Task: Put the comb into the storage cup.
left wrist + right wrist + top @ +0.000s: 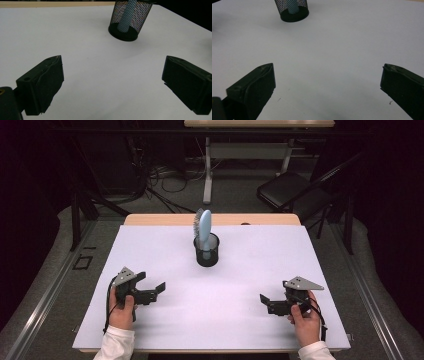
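Note:
A black mesh cup stands upright on the white table top, at the middle toward the far edge. A light blue hairbrush stands in it, bristles at the top. My left gripper rests near the front left, held by a hand, jaws wide open and empty. My right gripper sits at the front right, also open and empty. In the left gripper view the cup with the brush handle inside lies ahead of the gripper. In the right gripper view the cup is far ahead, left of the gripper.
A wooden strip runs along the table's far edge. Beyond it are a black folding chair, the white leg of another table, and cables on the floor. Bare white surface lies between the grippers and the cup.

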Demonstrator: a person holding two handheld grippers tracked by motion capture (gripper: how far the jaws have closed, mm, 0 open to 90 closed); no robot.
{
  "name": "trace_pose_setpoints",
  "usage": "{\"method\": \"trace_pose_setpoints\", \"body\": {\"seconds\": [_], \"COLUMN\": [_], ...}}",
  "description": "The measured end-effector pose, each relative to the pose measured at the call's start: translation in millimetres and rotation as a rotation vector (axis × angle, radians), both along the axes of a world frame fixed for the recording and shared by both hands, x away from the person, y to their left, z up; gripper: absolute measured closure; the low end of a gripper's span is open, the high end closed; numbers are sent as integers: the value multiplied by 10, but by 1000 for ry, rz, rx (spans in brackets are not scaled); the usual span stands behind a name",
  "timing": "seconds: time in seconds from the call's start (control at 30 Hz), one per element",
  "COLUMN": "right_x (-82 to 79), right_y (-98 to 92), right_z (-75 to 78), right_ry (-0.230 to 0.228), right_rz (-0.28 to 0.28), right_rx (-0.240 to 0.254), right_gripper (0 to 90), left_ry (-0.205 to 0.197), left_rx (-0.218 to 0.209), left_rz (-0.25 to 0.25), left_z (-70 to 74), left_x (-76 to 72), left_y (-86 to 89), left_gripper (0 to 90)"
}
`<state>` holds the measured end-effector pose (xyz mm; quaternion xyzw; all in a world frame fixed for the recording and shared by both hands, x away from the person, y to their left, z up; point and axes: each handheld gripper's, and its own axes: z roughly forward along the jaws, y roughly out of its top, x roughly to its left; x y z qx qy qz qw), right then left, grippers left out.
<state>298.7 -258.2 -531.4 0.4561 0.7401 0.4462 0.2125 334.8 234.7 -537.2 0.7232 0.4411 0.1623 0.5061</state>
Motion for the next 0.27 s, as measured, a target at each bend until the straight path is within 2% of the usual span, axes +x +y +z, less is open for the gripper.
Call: {"method": "trace_pose_setpoints", "body": {"seconds": [0.27], "right_x": [17], "right_y": [-30], "right_z": [-11], "right_ry": [1], "right_rz": [-7], "right_rx": [2], "right_gripper": [0], "left_ry": [-1], "left_rx": [-5], "left_rz": [7], "left_z": [-2], "left_x": [10], "left_y": [24], "left_gripper": [41]}}
